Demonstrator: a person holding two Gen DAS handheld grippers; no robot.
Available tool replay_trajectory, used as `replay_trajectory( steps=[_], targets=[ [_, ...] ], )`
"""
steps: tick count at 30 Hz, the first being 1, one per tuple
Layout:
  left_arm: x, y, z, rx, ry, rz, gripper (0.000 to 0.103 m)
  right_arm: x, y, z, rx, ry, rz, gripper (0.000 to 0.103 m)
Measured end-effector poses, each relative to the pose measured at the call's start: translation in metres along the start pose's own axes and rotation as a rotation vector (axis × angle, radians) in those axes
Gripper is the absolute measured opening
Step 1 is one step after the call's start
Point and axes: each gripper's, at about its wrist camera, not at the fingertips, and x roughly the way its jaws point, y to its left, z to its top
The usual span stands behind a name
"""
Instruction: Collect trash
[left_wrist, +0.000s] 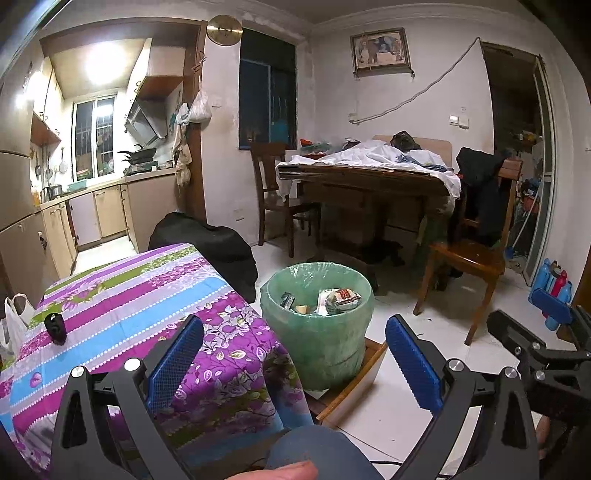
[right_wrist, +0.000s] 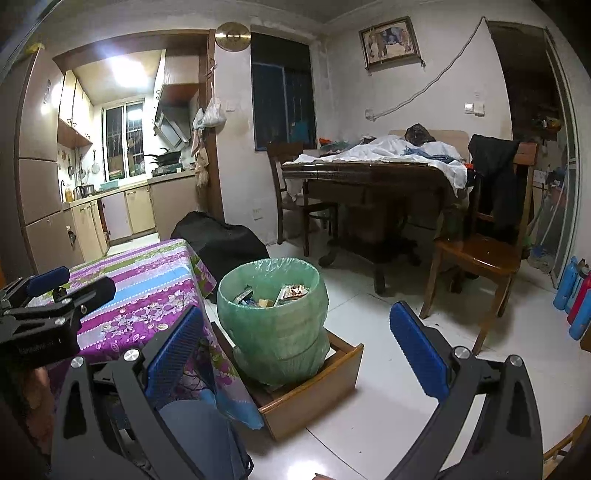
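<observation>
A round bin with a green liner (left_wrist: 317, 332) stands on the floor beside the table, with several pieces of trash (left_wrist: 338, 297) inside. It also shows in the right wrist view (right_wrist: 273, 325), resting in a shallow wooden box (right_wrist: 314, 391). My left gripper (left_wrist: 295, 354) is open and empty, held low in front of the bin and the table corner. My right gripper (right_wrist: 299, 343) is open and empty, level with the bin. The right gripper shows at the right edge of the left wrist view (left_wrist: 546, 332). The left gripper shows at the left of the right wrist view (right_wrist: 55, 299).
A table with a purple floral cloth (left_wrist: 122, 314) carries a small black object (left_wrist: 55, 328) and a white plastic bag (left_wrist: 14, 321). A black bag (left_wrist: 207, 247) lies behind it. A wooden chair (left_wrist: 472, 258), a dark dining table (left_wrist: 362, 181) and blue bottles (right_wrist: 572, 299) stand beyond.
</observation>
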Motion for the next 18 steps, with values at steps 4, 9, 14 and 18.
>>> replay_trajectory(
  steps=[4, 9, 14, 18],
  targets=[
    [0.002, 0.001, -0.001, 0.0, 0.002, -0.002, 0.098, -0.001, -0.001, 0.001, 0.004, -0.006, 0.005, 0.098],
    [0.0, 0.0, -0.004, 0.012, -0.012, -0.044, 0.098, 0.0, -0.002, 0.0, 0.001, 0.0, 0.011, 0.098],
    [0.008, -0.005, -0.01, 0.026, 0.008, -0.03, 0.098, -0.002, -0.001, 0.002, -0.001, -0.003, 0.006, 0.098],
    [0.01, 0.0, -0.009, 0.005, 0.014, -0.025, 0.098, -0.001, -0.002, 0.003, 0.0, -0.002, 0.007, 0.098]
  ],
)
